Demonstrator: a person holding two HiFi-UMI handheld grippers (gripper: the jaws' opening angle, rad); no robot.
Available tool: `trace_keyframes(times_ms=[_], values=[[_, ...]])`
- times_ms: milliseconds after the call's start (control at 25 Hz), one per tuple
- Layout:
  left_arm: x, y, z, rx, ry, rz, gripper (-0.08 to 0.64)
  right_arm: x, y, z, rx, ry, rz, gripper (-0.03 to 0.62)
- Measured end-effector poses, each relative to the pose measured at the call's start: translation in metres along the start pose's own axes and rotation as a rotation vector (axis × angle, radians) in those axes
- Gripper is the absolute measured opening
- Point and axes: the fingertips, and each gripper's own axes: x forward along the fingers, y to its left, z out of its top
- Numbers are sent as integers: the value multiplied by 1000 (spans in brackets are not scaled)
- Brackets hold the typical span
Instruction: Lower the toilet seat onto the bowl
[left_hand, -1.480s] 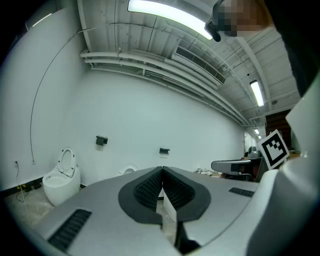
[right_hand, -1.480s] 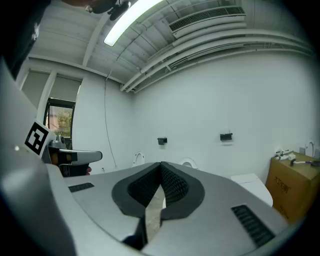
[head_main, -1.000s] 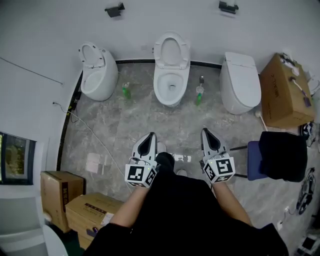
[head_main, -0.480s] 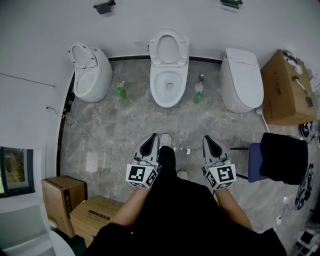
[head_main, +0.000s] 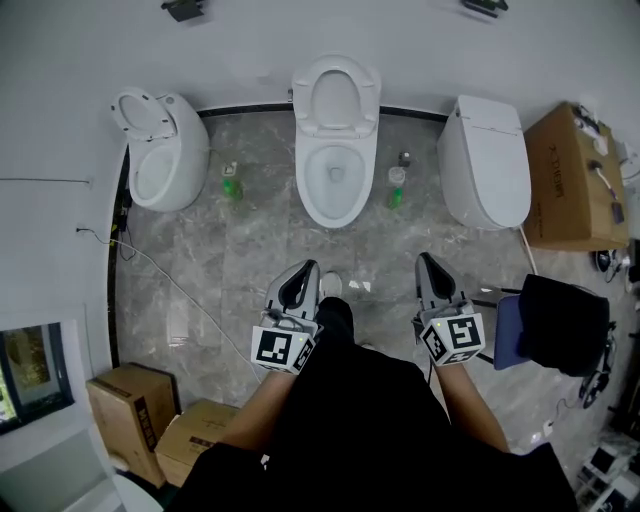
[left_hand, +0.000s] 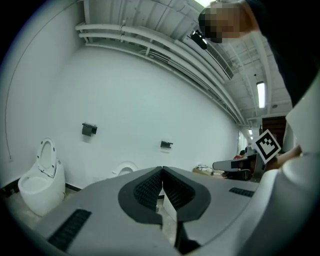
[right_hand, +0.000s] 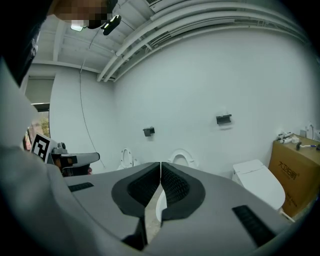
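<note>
Overhead, level views; shared middle toilet (head_main: 337, 150)

both forearms reach forward side by side — left gripper (head_main: 299, 285) and right gripper (head_main: 433, 277) closed, empty.

The toilet seat (head_main: 304, 100) is a white oval ring, raised and leaning back against the wall (head_main: 420, 40) behind its toilet. It stands clear of the bowl (head_main: 338, 218), joined to it only at the hinge end. The bowl is white and rounded, open at the top, with a dark drain at the bottom of its basin. It stands on the grey marbled floor (head_main: 250, 250) with its back to the wall, the middle one of three toilets.
</note>
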Motion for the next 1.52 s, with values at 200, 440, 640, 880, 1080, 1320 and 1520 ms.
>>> trace_keyframes(times_ms=[200, 440, 640, 880, 1080, 1320, 1520], values=[[41, 59, 18, -29, -1, -5, 15, 73, 17, 33, -12, 13, 20, 32], [72, 113, 24, -26, 5, -26, 15, 148, 47, 48, -54, 35, 76, 32], [80, 142, 21, -19, 8, -33, 15, 175, 60, 46, -77, 69, 90, 32], [77, 175, 24, -15, 13, 1, 15, 190, 68, 46, -106, 100, 71, 32], [81, 184, 24, -17, 11, 32, 15, 205, 63, 53, -78, 74, 81, 32], [94, 204, 28, -44, 10, 96, 15, 235, 56, 73, -84, 38, 105, 32], [132, 215, 32, -33, 25, 99, 15, 272, 29, 81, -110, 50, 125, 32]])
